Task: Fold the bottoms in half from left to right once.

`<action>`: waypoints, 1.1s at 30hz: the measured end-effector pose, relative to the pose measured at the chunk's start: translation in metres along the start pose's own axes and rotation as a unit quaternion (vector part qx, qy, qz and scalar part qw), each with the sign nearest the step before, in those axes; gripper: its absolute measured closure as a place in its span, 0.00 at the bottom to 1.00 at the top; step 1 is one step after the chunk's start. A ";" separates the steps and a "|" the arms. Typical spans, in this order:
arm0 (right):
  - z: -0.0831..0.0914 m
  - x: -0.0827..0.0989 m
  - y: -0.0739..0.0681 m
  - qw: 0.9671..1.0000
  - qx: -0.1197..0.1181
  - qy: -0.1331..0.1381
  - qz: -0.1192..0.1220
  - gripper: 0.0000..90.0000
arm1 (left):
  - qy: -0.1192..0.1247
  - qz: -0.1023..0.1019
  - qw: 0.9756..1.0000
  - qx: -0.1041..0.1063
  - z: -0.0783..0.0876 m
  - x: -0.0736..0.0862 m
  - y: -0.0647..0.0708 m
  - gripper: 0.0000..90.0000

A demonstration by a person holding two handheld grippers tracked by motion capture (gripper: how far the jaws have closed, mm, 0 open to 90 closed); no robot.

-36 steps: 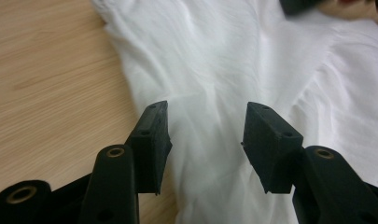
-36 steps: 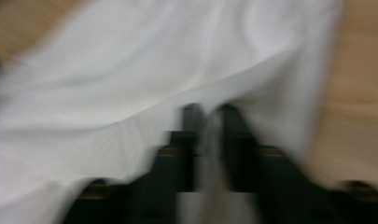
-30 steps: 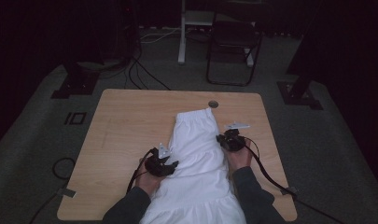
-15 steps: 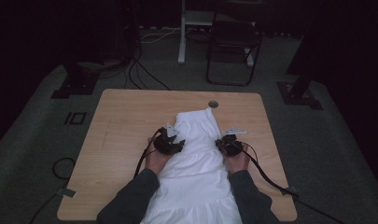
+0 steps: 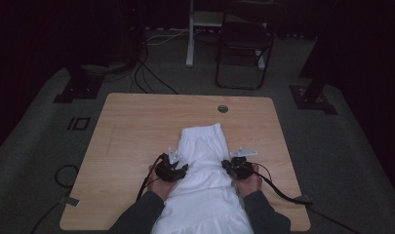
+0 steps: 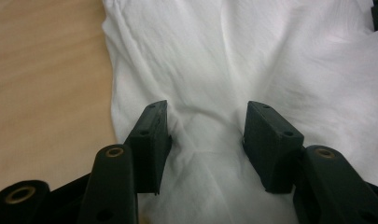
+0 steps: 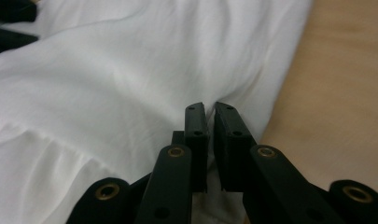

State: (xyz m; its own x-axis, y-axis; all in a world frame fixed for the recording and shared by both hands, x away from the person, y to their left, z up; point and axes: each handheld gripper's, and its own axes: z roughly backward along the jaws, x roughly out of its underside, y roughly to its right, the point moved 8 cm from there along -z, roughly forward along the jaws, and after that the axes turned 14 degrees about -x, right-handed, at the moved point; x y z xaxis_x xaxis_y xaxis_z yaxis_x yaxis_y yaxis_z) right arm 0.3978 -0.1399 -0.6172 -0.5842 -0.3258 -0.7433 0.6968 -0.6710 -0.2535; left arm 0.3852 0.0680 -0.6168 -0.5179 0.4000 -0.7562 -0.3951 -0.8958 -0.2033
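A white garment (image 5: 205,146) lies lengthwise on the wooden table (image 5: 131,126), its near end hanging off the front edge between the person's forearms. My left gripper (image 5: 183,170) sits at the garment's left edge. In the left gripper view, my left gripper (image 6: 205,126) is open, its pads resting on the creased cloth (image 6: 224,56) with a wide gap. My right gripper (image 5: 227,166) is at the garment's right edge. In the right gripper view, my right gripper (image 7: 208,110) is shut on a thin fold of the white cloth (image 7: 130,70) near its border.
A round cable hole (image 5: 223,108) sits at the table's far edge. Behind the table stand a dark folding chair (image 5: 244,48) and a white post (image 5: 190,34), with cables (image 5: 146,73) on the floor. Bare wood lies left and right of the garment.
The left gripper went forward along the garment and came back toward the person. The right gripper pulled back toward the person, and the garment's far end slid a little nearer.
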 end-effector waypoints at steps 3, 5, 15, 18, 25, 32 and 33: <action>0.007 0.006 -0.012 1.000 -0.020 -0.021 0.009 0.78 | 0.001 -0.006 1.000 0.000 0.006 0.004 0.002 0.56; 0.015 -0.002 -0.010 1.000 -0.027 0.004 0.014 0.68 | 0.001 -0.004 1.000 0.002 0.005 0.004 0.002 0.56; 0.000 -0.069 0.026 0.998 -0.013 0.058 -0.010 0.27 | 0.001 -0.004 1.000 0.003 0.005 0.004 0.002 0.56; -0.024 -0.078 0.035 0.999 0.000 0.036 -0.006 0.19 | 0.001 -0.004 1.000 0.003 0.005 0.004 0.002 0.56; -0.053 -0.071 0.050 0.999 0.019 0.000 -0.047 0.56 | 0.001 -0.001 1.000 0.000 0.011 0.009 0.004 0.56; -0.053 -0.060 0.029 1.000 0.011 0.015 -0.017 0.80 | -0.003 0.008 1.000 -0.001 0.033 0.026 0.014 0.56; -0.053 -0.058 0.025 1.000 0.006 0.015 -0.015 0.80 | -0.004 0.006 1.000 0.005 0.037 0.028 0.016 0.56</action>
State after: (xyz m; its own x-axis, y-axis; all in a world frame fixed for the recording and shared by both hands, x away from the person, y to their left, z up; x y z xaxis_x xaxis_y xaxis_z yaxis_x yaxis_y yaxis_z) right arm 0.4712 -0.1026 -0.6134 -0.5913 -0.2855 -0.7542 0.6739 -0.6886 -0.2677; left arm 0.3366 0.0726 -0.6186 -0.5292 0.3909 -0.7531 -0.3965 -0.8986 -0.1879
